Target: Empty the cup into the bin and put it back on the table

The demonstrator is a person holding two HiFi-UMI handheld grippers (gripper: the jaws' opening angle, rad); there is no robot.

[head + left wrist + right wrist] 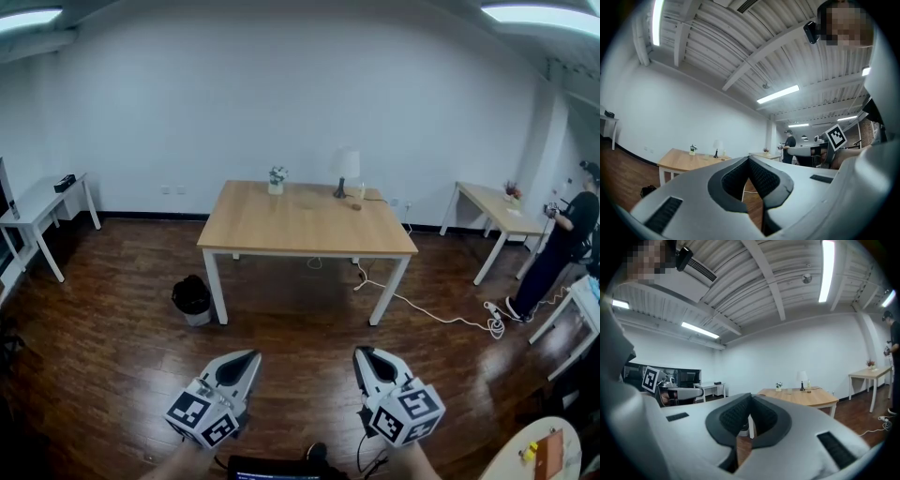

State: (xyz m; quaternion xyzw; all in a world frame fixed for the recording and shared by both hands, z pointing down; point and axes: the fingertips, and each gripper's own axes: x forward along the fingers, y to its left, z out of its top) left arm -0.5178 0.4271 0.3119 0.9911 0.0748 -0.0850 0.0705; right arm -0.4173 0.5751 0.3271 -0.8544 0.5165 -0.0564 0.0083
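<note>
From the head view, your left tool (pixel 247 359) and right tool (pixel 365 356) sit low in the frame, side by side and well apart. Both point toward the wooden tabletop (pixel 309 230) across the dark plank floor (pixel 112 366). Each tool's jaws are pressed together with nothing between them. On the far side of the tabletop stand a small potted plant (pixel 277 180) and a white-shaded lamp (pixel 346 172). The cup is too small to pick out here. The black bin (pixel 192 298) stands on the floor just beside the tabletop's front left leg. A white cable (pixel 427 312) trails over the floor to the right, and a person (pixel 561 246) stands by a second wooden table (pixel 497 206) at the right wall.

In the left gripper view, your left tool (pixel 749 161) shows its dark ribbed pads meeting at the tip, pinching nothing. Beyond it at the left you see the tabletop (pixel 677 161) with the plant (pixel 693 149) and the lamp (pixel 717 147). The bin (pixel 647 190) is on the floor below it.

In the right gripper view, your right tool (pixel 751 397) is likewise closed on nothing. The tabletop (pixel 811 398) lies to the right of the jaws, well apart from them. The cup (pixel 789 390), small and clear, stands upright on it between the plant (pixel 778 386) and the lamp (pixel 802 379).
</note>
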